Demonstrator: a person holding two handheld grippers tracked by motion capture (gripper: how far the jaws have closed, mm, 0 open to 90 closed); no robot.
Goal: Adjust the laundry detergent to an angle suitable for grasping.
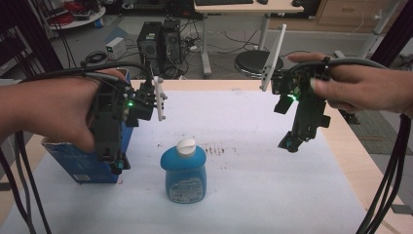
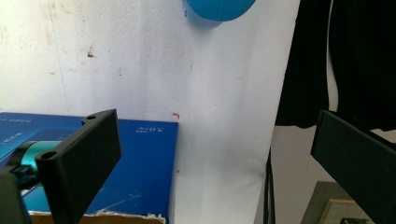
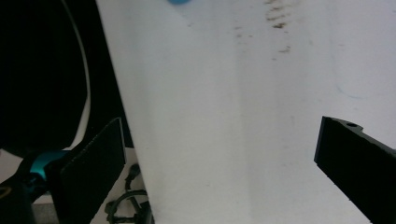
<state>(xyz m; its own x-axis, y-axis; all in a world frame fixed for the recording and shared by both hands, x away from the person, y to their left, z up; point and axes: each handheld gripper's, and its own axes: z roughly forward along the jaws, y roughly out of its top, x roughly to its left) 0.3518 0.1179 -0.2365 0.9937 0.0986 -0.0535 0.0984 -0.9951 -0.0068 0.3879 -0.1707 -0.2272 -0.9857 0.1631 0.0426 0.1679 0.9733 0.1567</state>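
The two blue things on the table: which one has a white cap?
The blue bottle standing in the middle of the white sheet; its white cap sits on top. The blue box at the left edge has none.

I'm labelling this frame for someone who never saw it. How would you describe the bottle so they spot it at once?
Start at the white sheet covering the wooden table. Near its middle, between the two hand-held grippers, stands the bottle, upright and apart from both. Unlike the flat, dark blue box at the sheet's left edge, it is squat, rounded and lighter blue, with a white cap and a printed label.
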